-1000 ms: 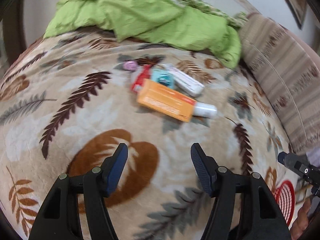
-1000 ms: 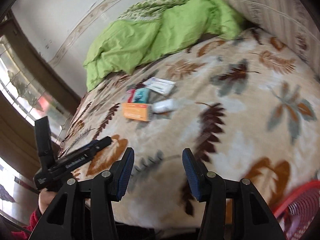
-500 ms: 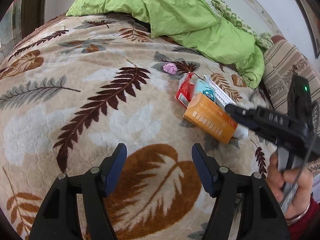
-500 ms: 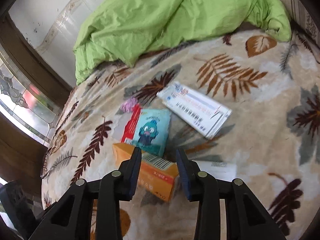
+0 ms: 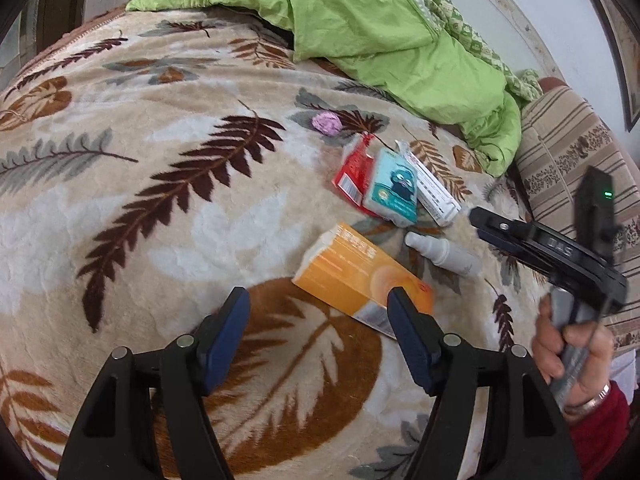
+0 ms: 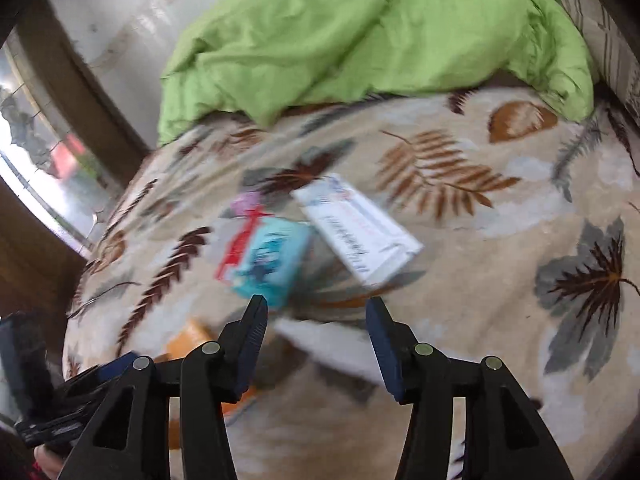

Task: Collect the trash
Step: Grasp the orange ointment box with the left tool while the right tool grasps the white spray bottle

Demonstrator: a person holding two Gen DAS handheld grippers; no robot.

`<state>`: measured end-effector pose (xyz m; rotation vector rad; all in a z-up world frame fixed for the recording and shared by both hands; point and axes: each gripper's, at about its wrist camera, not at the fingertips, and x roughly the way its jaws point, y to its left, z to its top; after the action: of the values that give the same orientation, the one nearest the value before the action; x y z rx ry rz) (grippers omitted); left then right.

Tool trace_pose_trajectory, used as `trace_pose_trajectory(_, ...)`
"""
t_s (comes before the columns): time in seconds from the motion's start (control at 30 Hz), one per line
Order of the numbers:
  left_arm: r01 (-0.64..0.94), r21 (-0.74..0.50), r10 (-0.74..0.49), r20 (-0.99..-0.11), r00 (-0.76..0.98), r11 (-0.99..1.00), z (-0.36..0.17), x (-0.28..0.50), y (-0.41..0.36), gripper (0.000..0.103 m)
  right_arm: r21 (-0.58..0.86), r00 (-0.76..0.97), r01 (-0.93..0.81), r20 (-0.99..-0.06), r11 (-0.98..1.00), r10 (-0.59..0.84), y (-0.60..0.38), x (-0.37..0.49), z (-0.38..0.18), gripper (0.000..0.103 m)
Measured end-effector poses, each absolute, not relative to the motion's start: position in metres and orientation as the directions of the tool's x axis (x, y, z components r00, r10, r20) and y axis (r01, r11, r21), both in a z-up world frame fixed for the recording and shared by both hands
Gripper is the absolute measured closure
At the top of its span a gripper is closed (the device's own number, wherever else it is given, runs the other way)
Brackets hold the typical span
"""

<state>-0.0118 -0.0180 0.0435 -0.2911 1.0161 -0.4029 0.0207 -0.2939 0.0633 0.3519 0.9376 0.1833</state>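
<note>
Trash lies on a leaf-patterned blanket (image 5: 160, 208): an orange box (image 5: 352, 272), a white bottle (image 5: 444, 254), a teal packet (image 5: 394, 190), a red packet (image 5: 354, 170), a white flat box (image 5: 430, 186) and a pink crumpled ball (image 5: 327, 123). My left gripper (image 5: 318, 322) is open just short of the orange box, whose near end lies by the right finger. My right gripper (image 6: 316, 328) is open over the white bottle (image 6: 320, 344), with the teal packet (image 6: 272, 264) and white box (image 6: 356, 236) just beyond. The right gripper also shows in the left wrist view (image 5: 476, 216).
A green quilt (image 5: 380, 28) is bunched at the far side of the bed. A striped cushion (image 5: 568, 148) stands at the right. A window (image 6: 36, 176) lies to the left in the right wrist view, which is blurred.
Both grippers have moved in toward the trash pile. The right gripper's jaws narrowed half a second ago and are wider again now. The orange box now lies close to my left gripper.
</note>
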Motion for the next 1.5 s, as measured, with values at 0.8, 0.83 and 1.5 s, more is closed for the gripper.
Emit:
trace_pose_trajectory(0.8,0.132,-0.451,-0.465,-0.796,0.387,0.883,0.026,0.005,-0.049,0.033,0.539,0.321,-0.176,-0.76,0.824,0.566,-0.218,-0.053,0.024,0.069)
trace_pose_trajectory(0.83,0.143,-0.437,-0.457,-0.801,0.386,0.888,0.026,0.005,-0.05,0.033,0.533,0.335,-0.164,-0.761,0.83,0.555,-0.222,-0.059,0.026,0.07)
trace_pose_trajectory(1.5,0.328,-0.126,-0.293,-0.795,0.531,0.936,0.037,-0.033,-0.067,0.054,0.396,0.474,0.039,-0.815,0.917,0.332,-0.233,-0.103,0.036,0.071)
